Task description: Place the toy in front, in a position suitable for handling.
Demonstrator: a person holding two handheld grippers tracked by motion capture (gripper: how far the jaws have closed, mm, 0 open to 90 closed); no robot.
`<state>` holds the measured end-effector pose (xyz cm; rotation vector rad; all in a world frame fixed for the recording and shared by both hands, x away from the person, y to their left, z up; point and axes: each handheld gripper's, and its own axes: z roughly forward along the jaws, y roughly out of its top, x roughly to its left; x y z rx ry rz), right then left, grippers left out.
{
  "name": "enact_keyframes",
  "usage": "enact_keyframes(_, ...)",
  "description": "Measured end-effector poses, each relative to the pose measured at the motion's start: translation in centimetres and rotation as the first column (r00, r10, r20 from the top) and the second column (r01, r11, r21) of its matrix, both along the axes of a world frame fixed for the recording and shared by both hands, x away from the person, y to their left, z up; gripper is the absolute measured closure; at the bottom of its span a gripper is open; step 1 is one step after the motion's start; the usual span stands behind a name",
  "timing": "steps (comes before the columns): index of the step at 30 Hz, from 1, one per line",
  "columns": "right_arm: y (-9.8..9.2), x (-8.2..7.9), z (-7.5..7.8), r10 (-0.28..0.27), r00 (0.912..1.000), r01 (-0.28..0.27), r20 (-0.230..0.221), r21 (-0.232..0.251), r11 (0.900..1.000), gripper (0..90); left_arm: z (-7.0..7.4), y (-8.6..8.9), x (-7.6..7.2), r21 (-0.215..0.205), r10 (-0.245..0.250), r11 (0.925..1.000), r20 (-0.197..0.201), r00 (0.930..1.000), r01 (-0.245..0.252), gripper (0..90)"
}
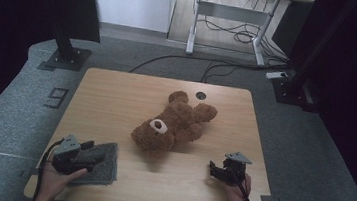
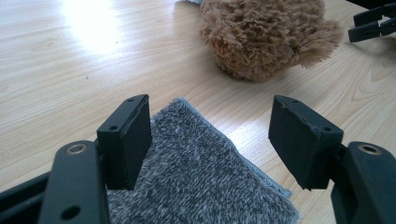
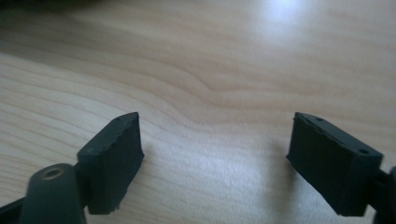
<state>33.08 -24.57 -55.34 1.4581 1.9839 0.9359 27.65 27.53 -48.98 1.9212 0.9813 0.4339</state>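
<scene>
A brown teddy bear (image 1: 171, 124) lies on its back in the middle of the wooden table (image 1: 117, 94), head toward me. Its furry head (image 2: 266, 35) fills the top of the left gripper view. A folded grey towel (image 1: 102, 165) lies at the front left corner. My left gripper (image 1: 90, 150) rests over the towel (image 2: 201, 172), jaws open wide and nothing between the pads. At the front right, my right gripper (image 1: 214, 169) hovers low over bare wood, open, its pads (image 3: 112, 161) far apart.
The right gripper's black jaws (image 2: 371, 23) appear at the far right of the left gripper view, beyond the bear. A cable hole (image 1: 200, 96) sits near the table's far edge. Stand bases (image 1: 65, 58) and cables lie on the floor behind the table.
</scene>
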Motion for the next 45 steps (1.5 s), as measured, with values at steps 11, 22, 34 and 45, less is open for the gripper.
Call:
enact_keyframes(11, 0.5, 0.4, 1.4, 0.066, 0.9961, -0.070, 0.059, 0.069, 0.995, 15.4, 0.1, -0.2, 0.4, -0.011, -0.018, 0.9998, -0.010, 0.9998, 0.018, 30.1)
enact_keyframes(22, 2.6, 4.0, 5.5, 0.189, 0.9665, -0.212, 0.174, 0.122, 0.970, 19.8, -0.1, -0.2, 0.7, -0.024, -0.032, 0.9992, -0.015, 0.9994, 0.032, 29.6)
enact_keyframes(34, 6.5, 8.6, 5.3, 0.298, 0.9450, -0.317, 0.136, 0.151, 0.936, 21.3, -0.7, -0.9, 1.0, -0.021, -0.045, 0.9988, -0.031, 0.9985, 0.044, 29.6)
enact_keyframes(45, 7.2, 9.3, 4.5, 0.328, 0.9340, -0.350, 0.142, 0.175, 0.920, 30.1, -0.4, -3.8, 2.1, -0.023, -0.084, 0.9963, -0.036, 0.9958, 0.083, 29.5)
